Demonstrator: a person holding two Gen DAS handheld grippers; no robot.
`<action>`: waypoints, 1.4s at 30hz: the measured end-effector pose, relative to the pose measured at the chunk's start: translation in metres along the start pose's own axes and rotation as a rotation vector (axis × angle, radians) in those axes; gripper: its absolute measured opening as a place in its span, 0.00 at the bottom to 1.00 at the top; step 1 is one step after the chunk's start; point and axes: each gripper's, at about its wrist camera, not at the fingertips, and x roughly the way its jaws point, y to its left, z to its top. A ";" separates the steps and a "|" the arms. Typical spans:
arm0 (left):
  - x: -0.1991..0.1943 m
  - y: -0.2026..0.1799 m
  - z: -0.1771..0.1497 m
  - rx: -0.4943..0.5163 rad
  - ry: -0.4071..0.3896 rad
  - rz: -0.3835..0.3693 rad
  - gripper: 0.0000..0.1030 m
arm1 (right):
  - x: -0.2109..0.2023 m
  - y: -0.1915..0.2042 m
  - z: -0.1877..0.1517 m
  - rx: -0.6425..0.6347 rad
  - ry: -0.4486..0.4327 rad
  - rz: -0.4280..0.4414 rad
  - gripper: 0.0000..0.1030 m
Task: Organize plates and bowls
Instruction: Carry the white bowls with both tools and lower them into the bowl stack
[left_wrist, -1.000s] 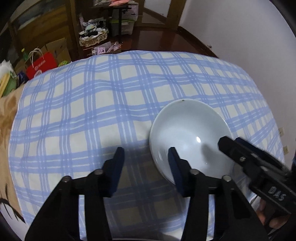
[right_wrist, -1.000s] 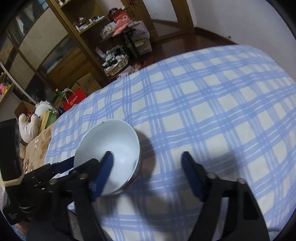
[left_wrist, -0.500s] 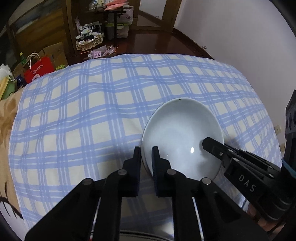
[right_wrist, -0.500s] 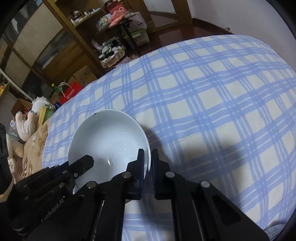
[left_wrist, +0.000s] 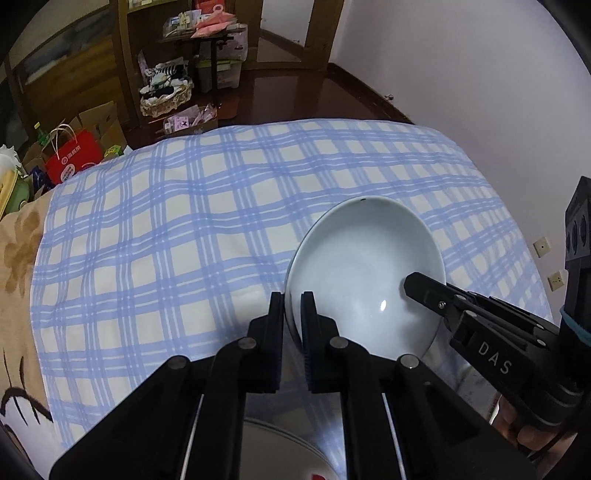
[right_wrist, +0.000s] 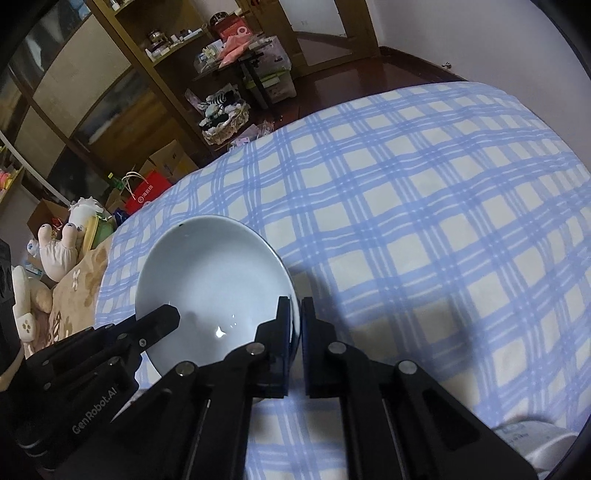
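White wall (left_wrist: 461, 74) on right, two small sockets (left_wrist: 541, 245) low on it. Dark glossy wooden floor (left_wrist: 295, 96). Wooden shelving (right_wrist: 122, 62) with glass panels at back, cluttered. Basket (left_wrist: 166, 99), cardboard boxes (left_wrist: 99, 122), red paper bag (left_wrist: 74, 160) on floor. Blue-checked cloth (left_wrist: 184, 221) covers surface in front. Plush toy (right_wrist: 59, 247) at left. Light dim.
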 end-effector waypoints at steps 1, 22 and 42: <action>-0.004 -0.004 -0.002 0.005 -0.003 0.002 0.09 | -0.005 -0.001 0.000 0.002 -0.002 -0.002 0.06; -0.073 -0.095 -0.056 0.122 -0.031 -0.085 0.09 | -0.129 -0.040 -0.054 0.027 -0.087 -0.092 0.06; -0.091 -0.165 -0.103 0.209 0.002 -0.140 0.09 | -0.192 -0.099 -0.112 0.119 -0.127 -0.130 0.06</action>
